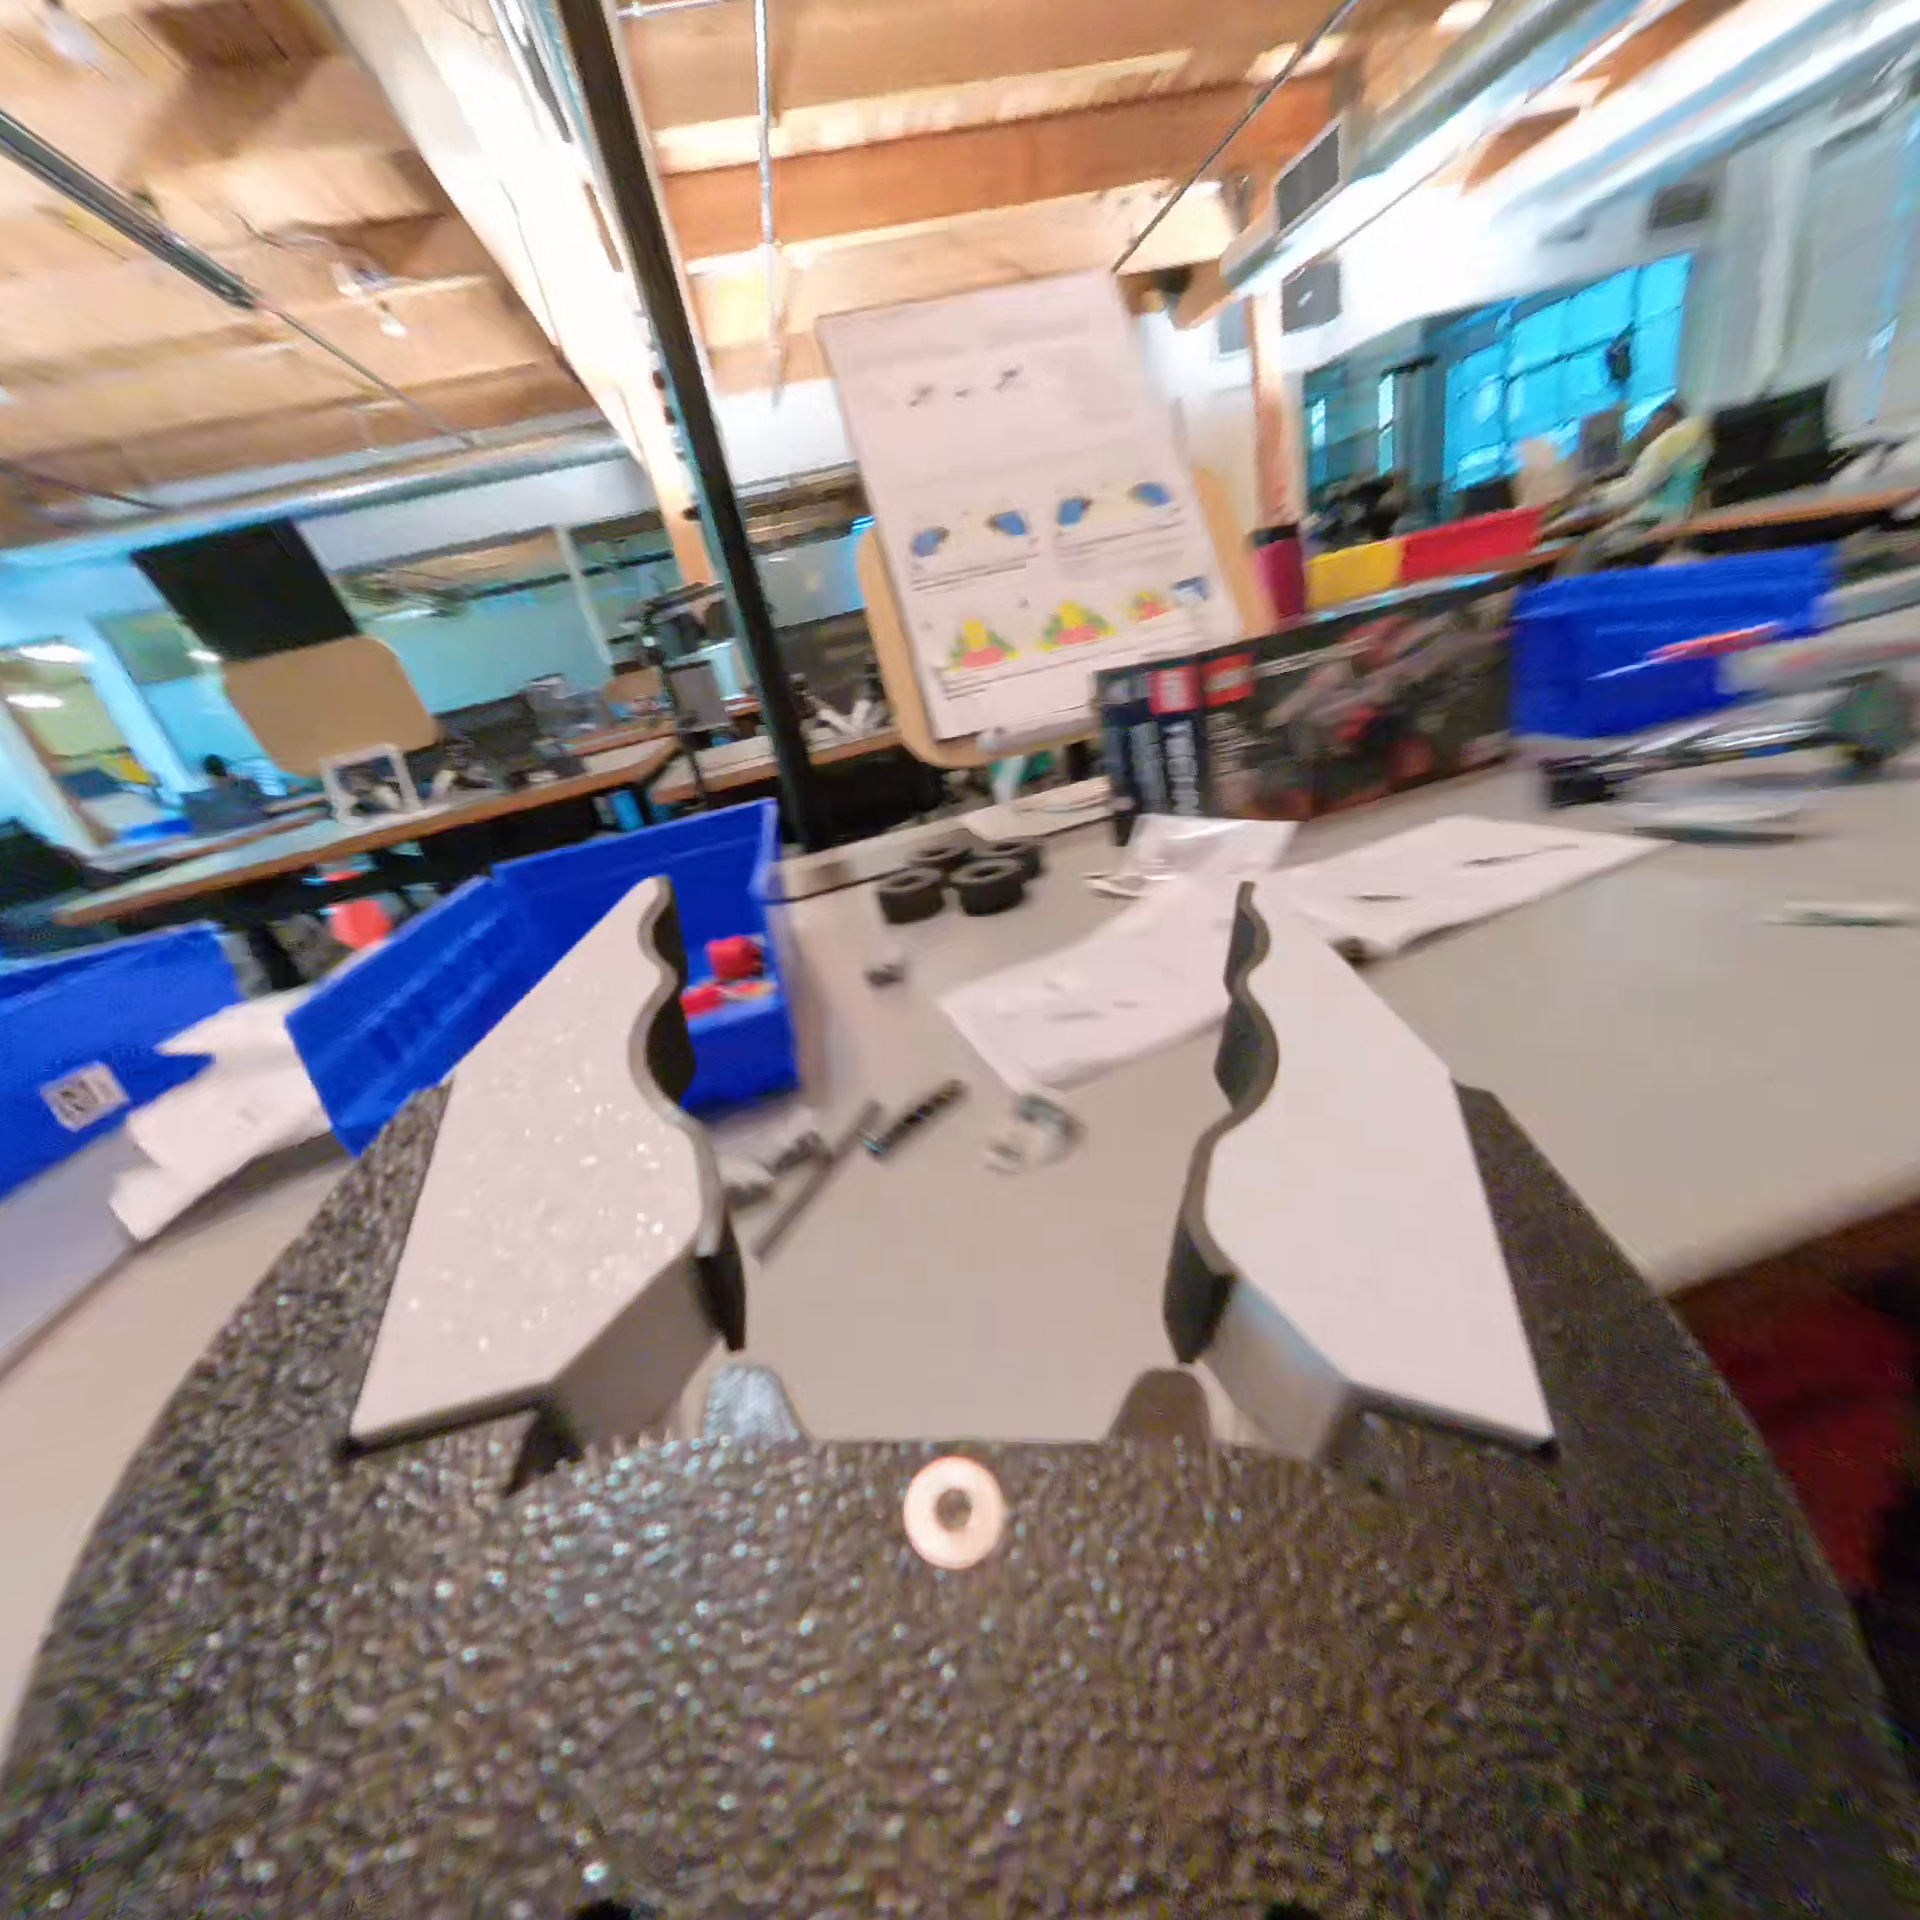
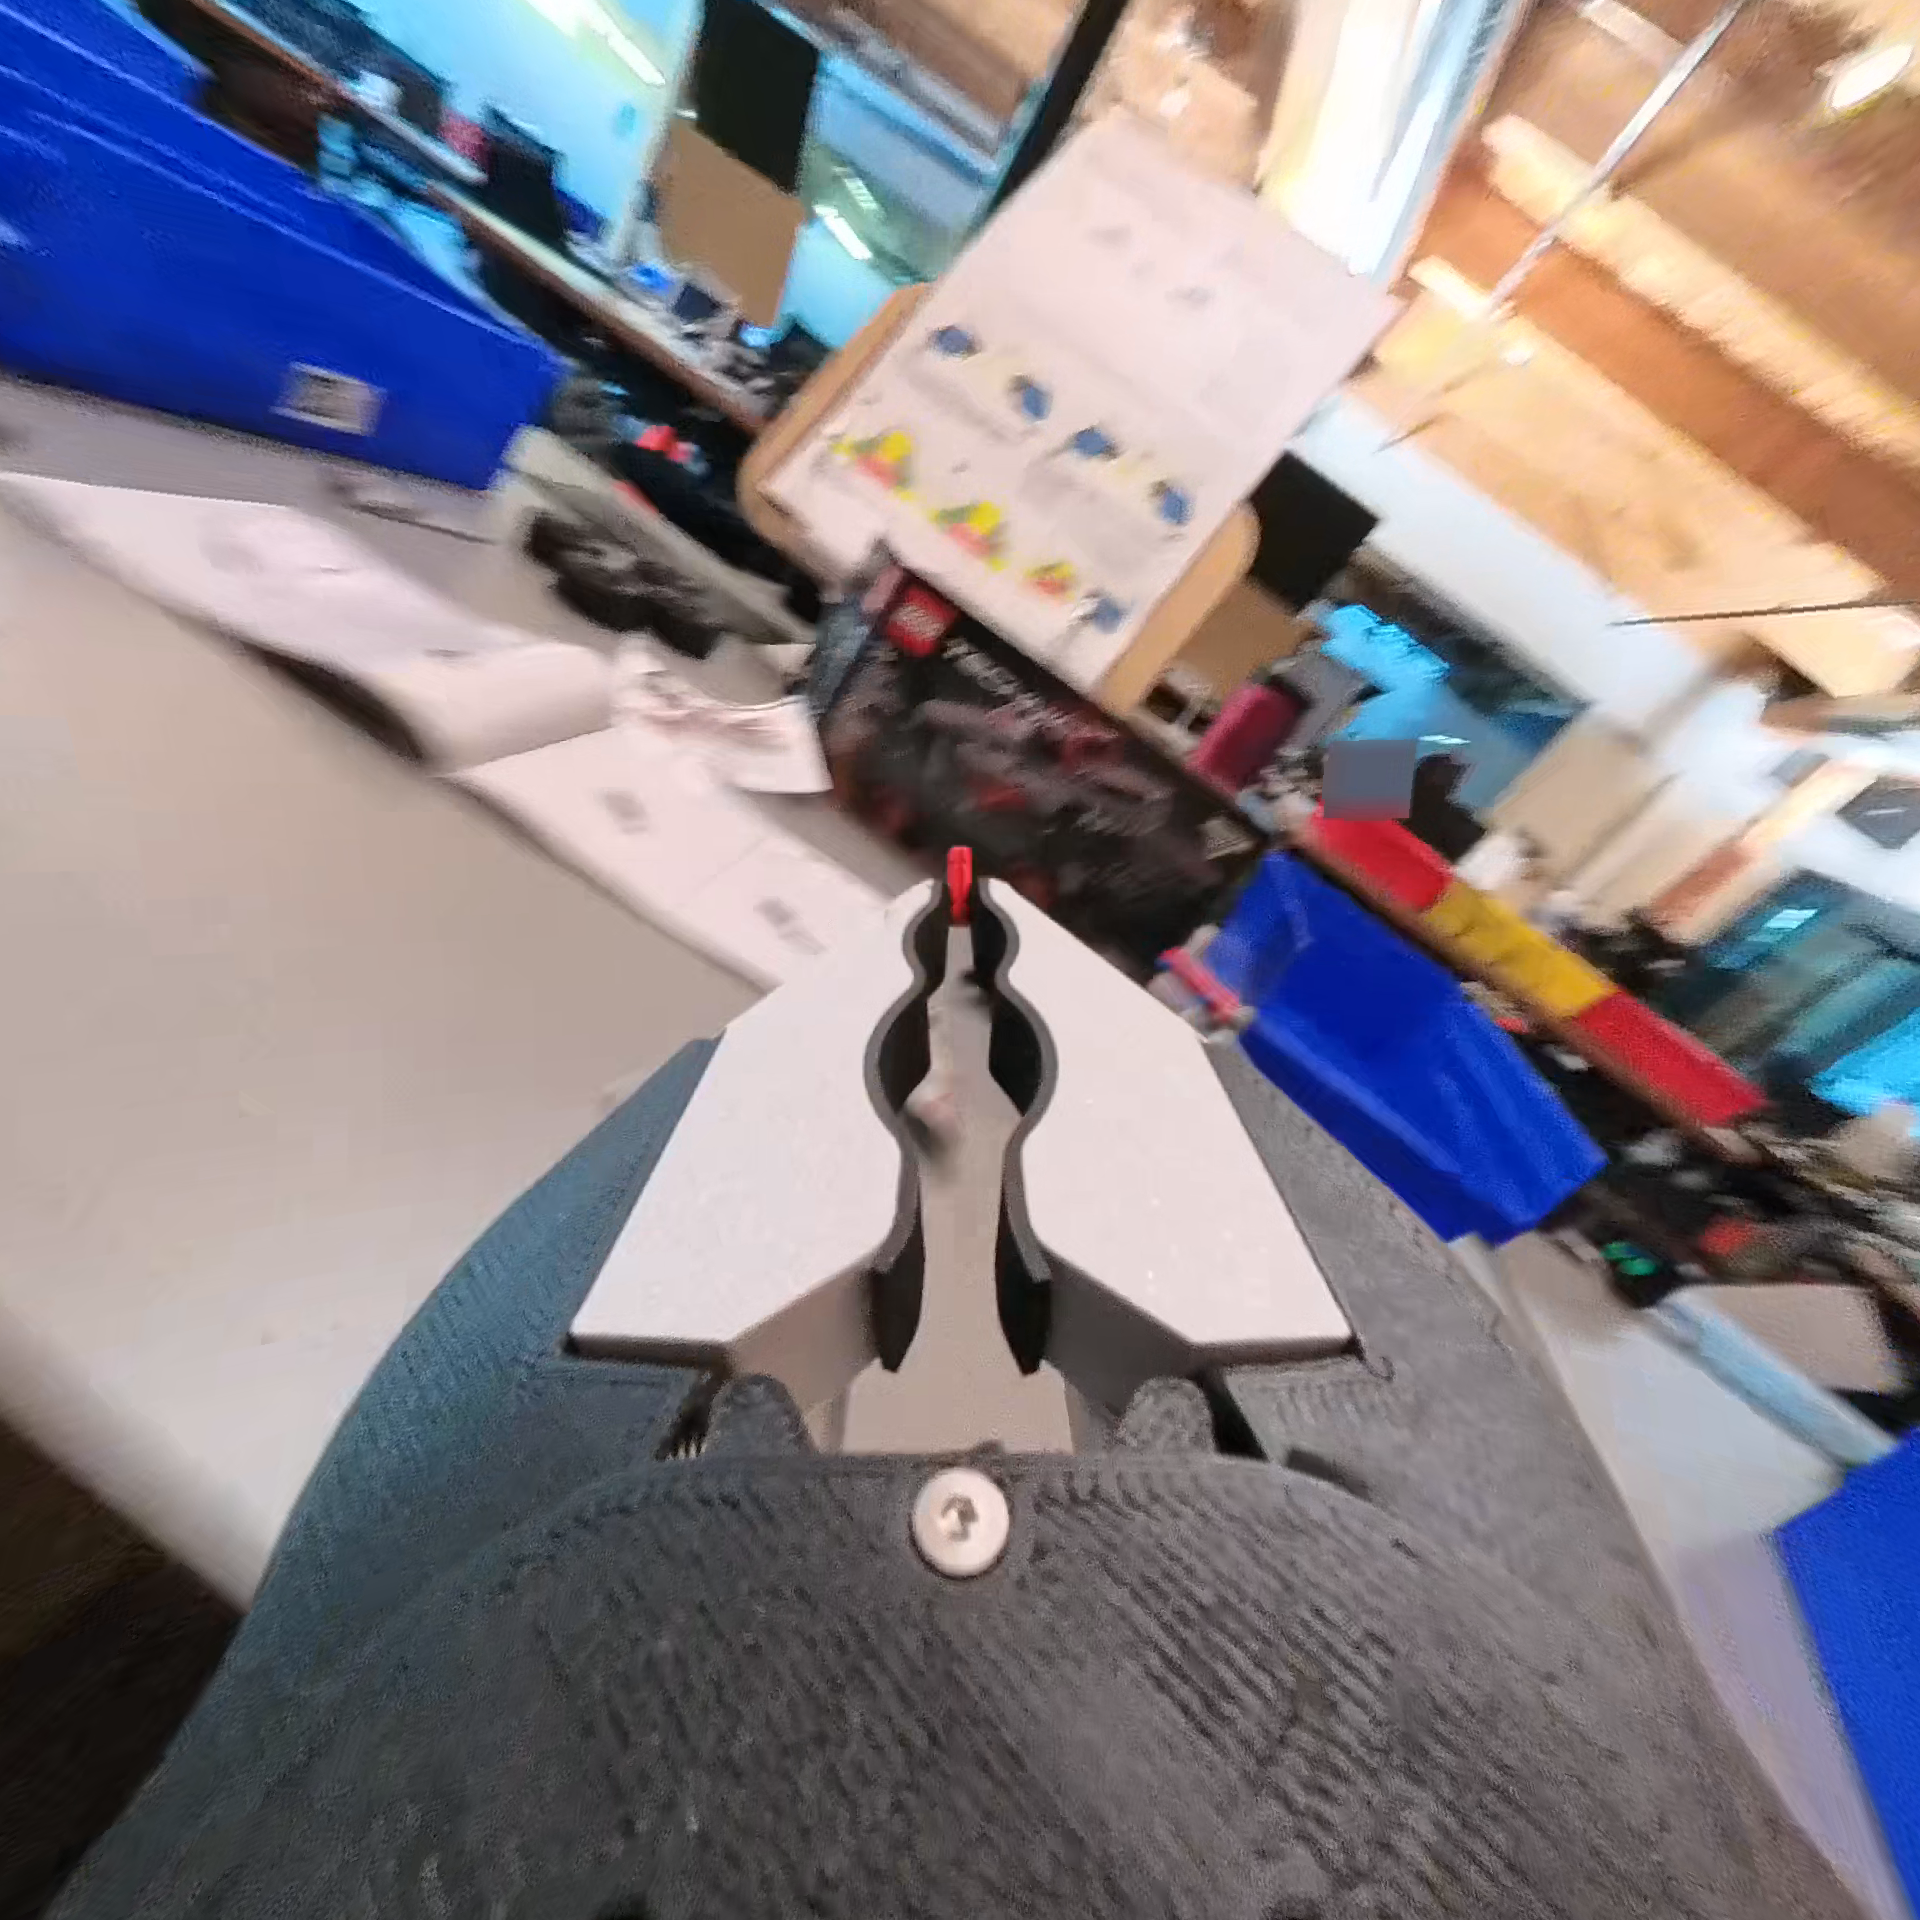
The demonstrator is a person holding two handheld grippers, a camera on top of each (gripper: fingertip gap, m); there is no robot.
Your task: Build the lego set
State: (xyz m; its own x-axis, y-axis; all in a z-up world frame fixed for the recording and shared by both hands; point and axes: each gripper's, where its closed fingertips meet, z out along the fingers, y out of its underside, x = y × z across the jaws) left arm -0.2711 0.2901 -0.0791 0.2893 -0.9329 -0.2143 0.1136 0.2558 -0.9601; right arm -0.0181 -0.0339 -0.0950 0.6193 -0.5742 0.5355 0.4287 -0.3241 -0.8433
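A: How many tyres do you count?
B: Four black tyres point(image 1: 961, 881), clustered at centre frame on the grey table point(image 1: 1558, 1081), beyond the left gripper point(image 1: 956, 997), whose fingers stand wide apart with nothing between them.

A: And the right gripper point(image 2: 961, 896)?
B: Fingers nearly together, pinching a small red piece point(image 2: 959, 881) at their tips, centre of the frame.

A: What else is around?
B: A blue bin point(image 1: 644, 977) holding red parts at left-centre, loose dark pins point(image 1: 914, 1117) near the tips, paper sheets point(image 1: 1101, 987) spread at right, and the dark set box point(image 1: 1320, 717) standing upright behind. It bears printing and a red logo. An instruction poster point(image 1: 1029, 499) stands above it.
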